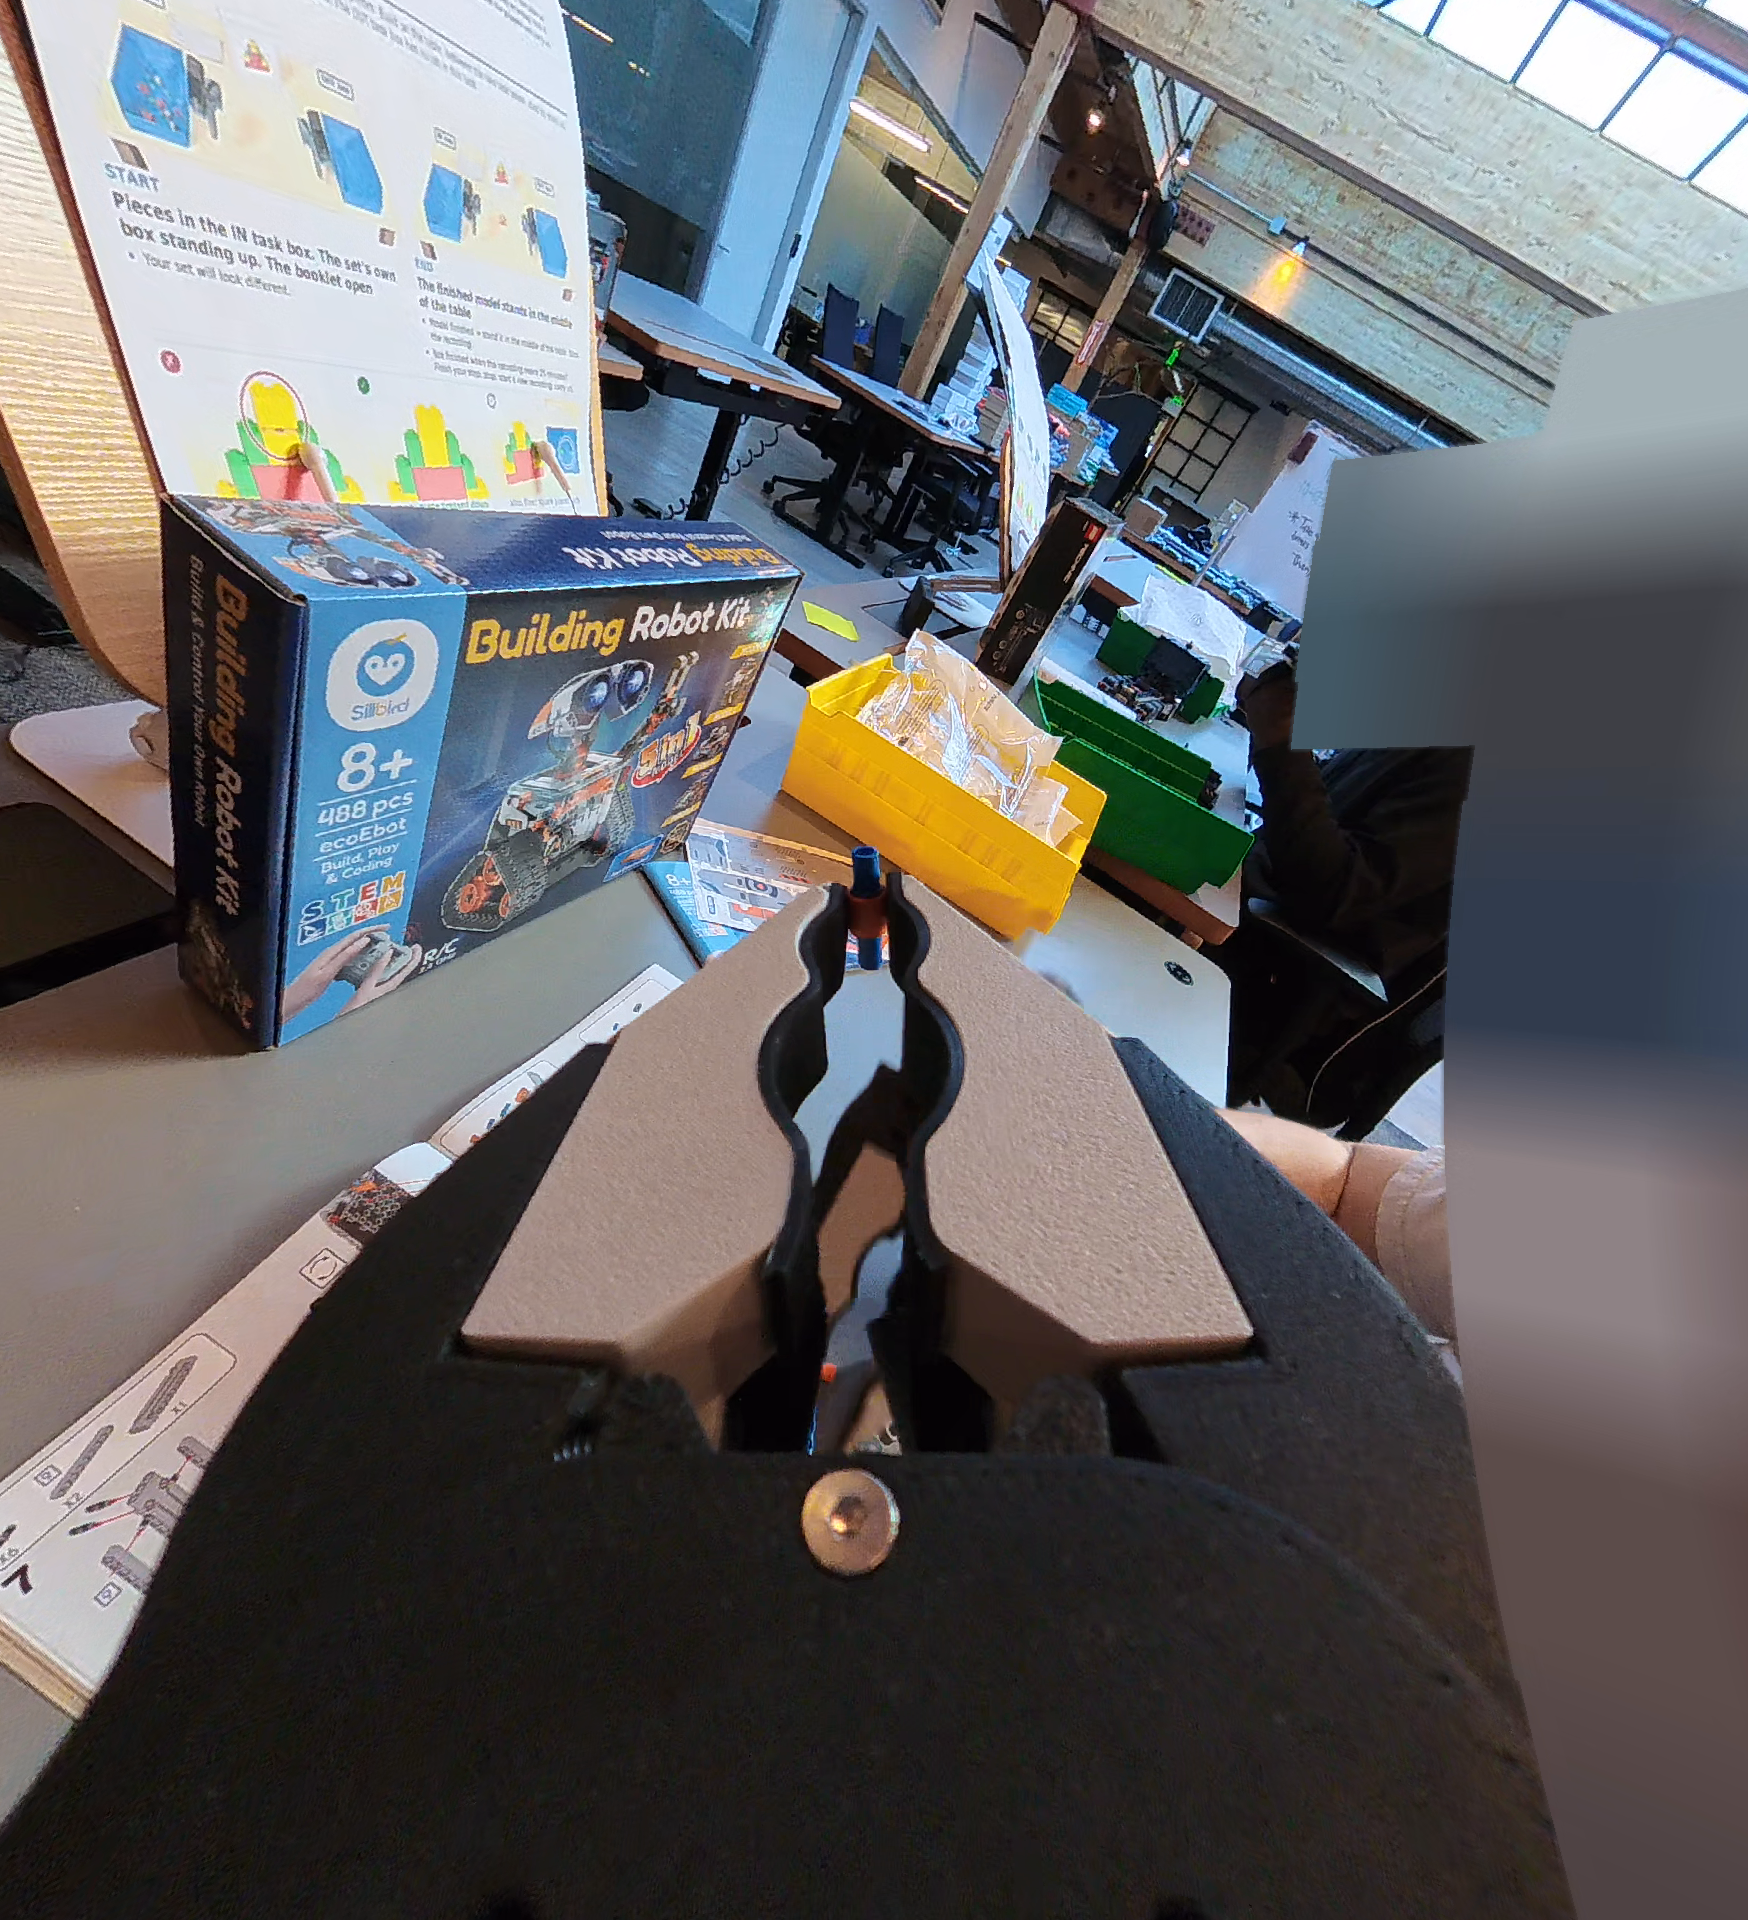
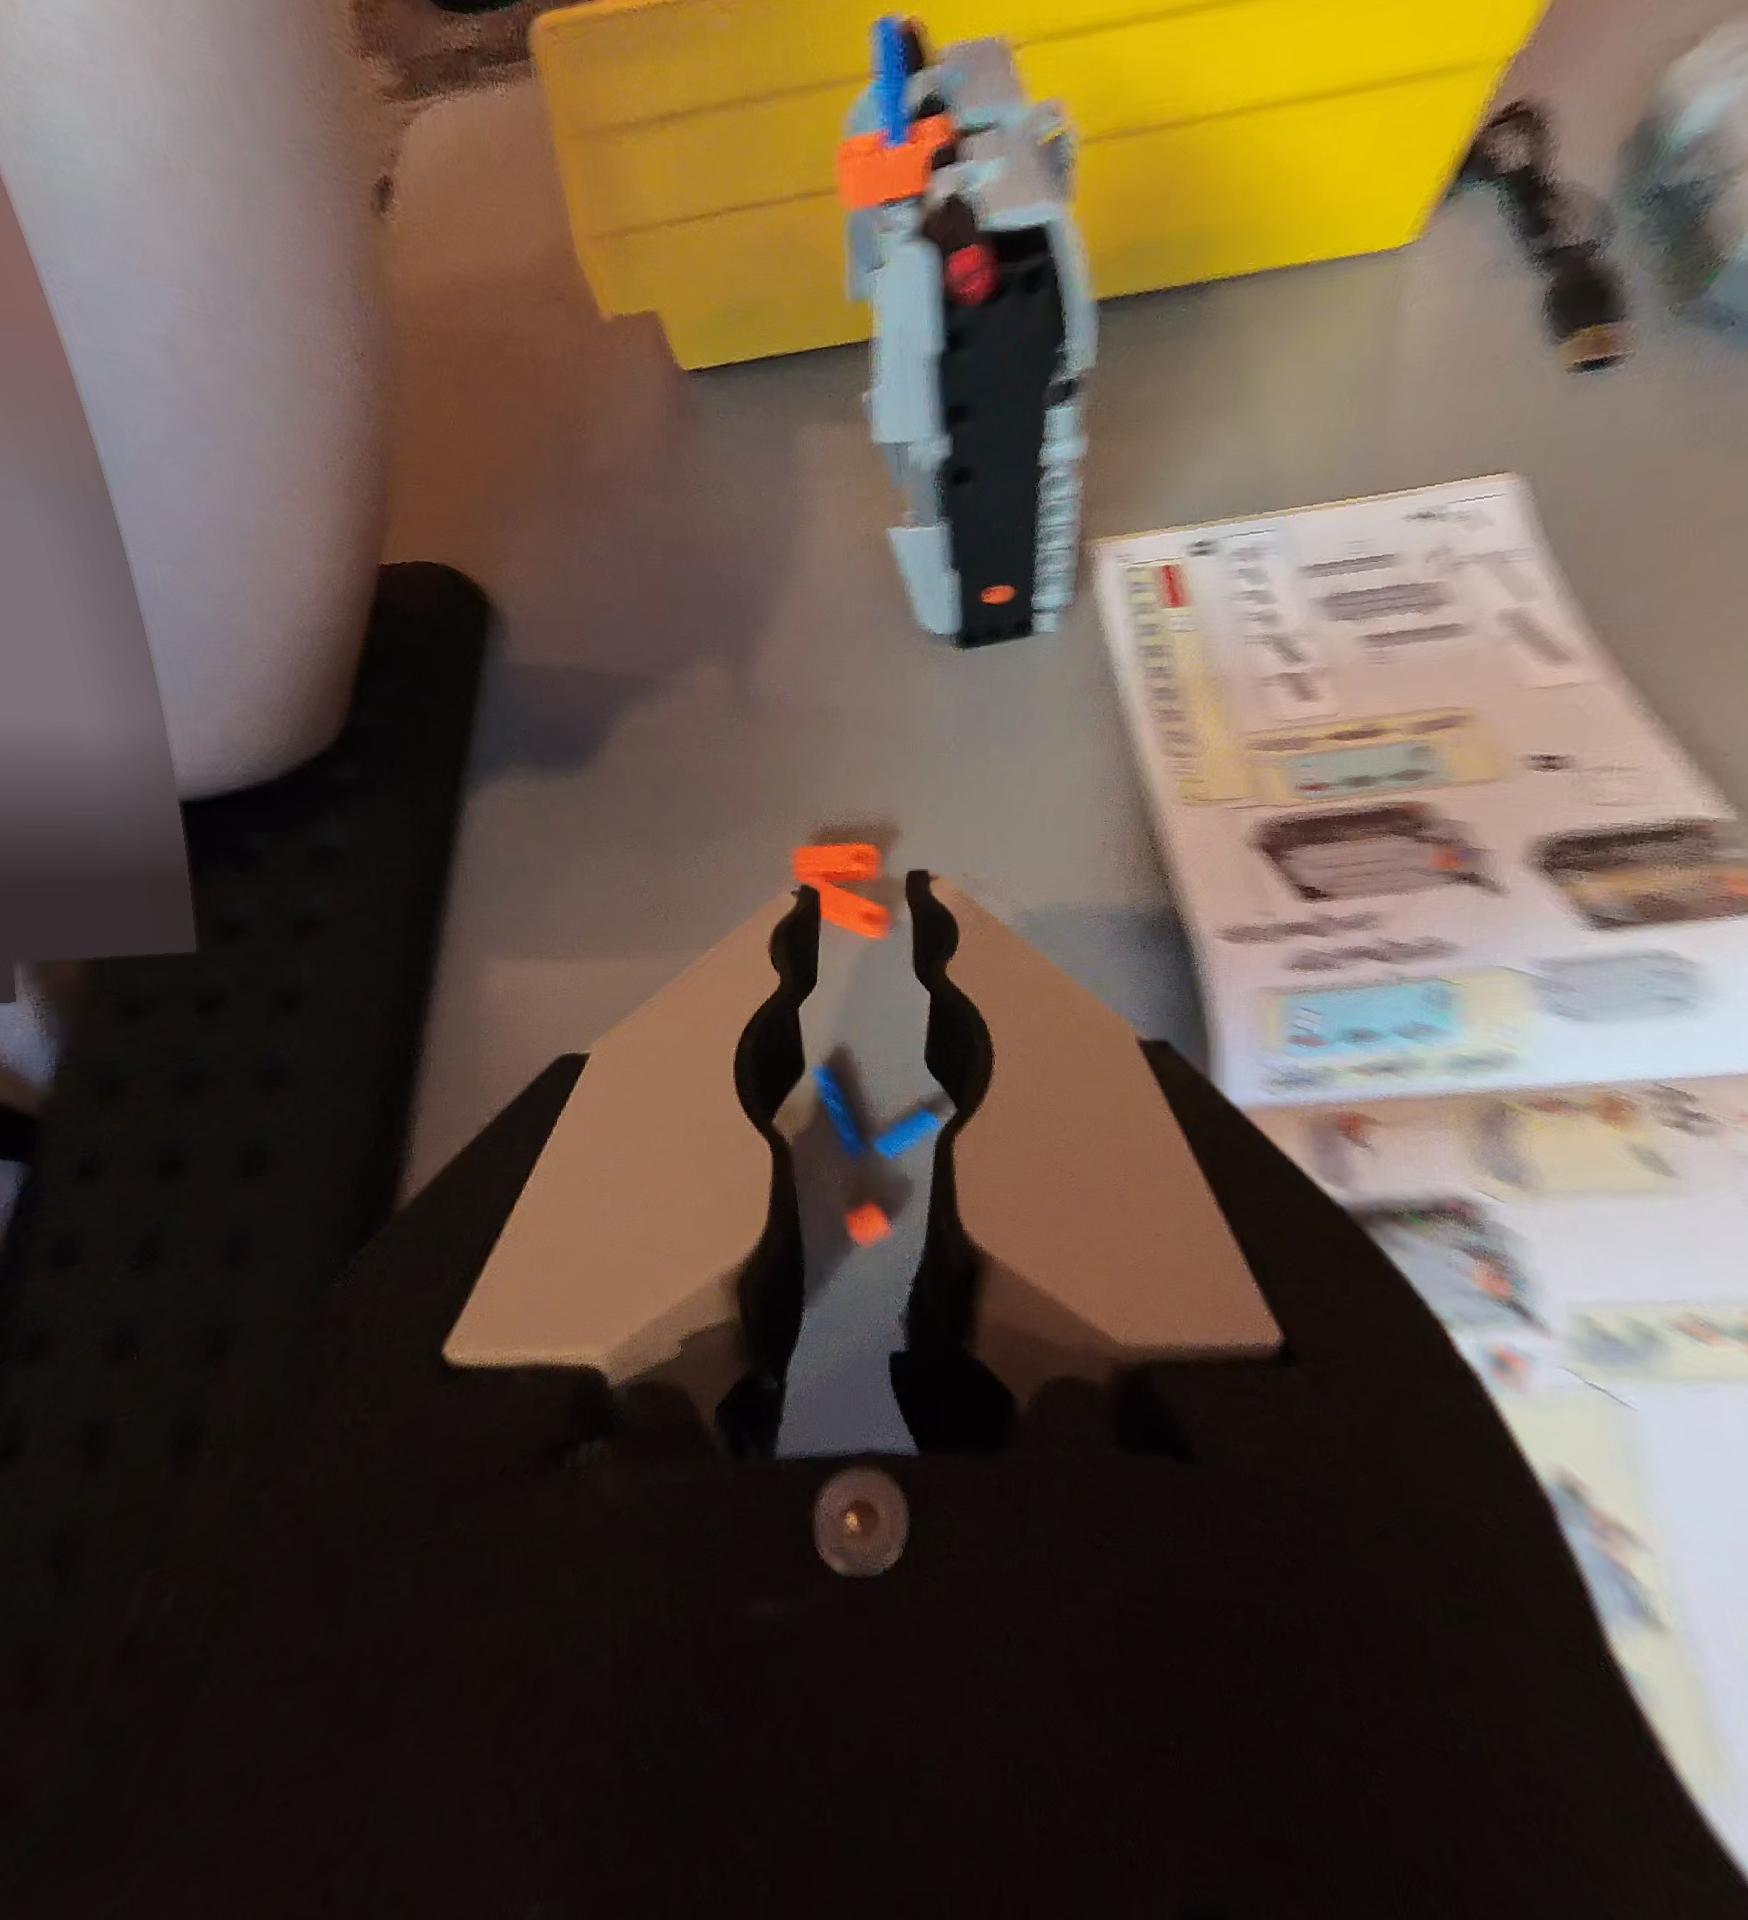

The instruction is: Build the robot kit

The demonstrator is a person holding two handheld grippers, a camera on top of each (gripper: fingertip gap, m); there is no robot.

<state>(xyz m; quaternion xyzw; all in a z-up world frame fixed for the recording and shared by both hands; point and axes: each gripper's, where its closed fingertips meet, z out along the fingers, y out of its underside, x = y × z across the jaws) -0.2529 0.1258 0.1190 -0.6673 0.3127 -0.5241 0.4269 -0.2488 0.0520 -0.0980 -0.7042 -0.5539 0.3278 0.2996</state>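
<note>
My left gripper (image 1: 865,914) is shut on a small blue pin with an orange collar (image 1: 864,883), pinched at the fingertips above the grey table (image 1: 174,1143). My right gripper (image 2: 862,894) is open and empty, low over the table. Two small orange pieces (image 2: 839,862) lie at its tips, one next to the left fingertip. Two blue pins (image 2: 839,1122) and an orange bit (image 2: 868,1224) lie on the table between its fingers. A grey and black brick model (image 2: 984,416) with an orange and blue top sits beyond them. The right wrist view is blurred.
A blue robot kit box (image 1: 454,748) stands at the left, with an instruction poster (image 1: 330,260) behind it. A yellow bin (image 1: 911,821) with plastic bags (image 1: 963,717) and a green bin (image 1: 1150,790) stand beyond. An open booklet (image 2: 1421,779) lies at the right. A person sits at the right. Spacing between my two grippers at the tips: around 25 centimeters.
</note>
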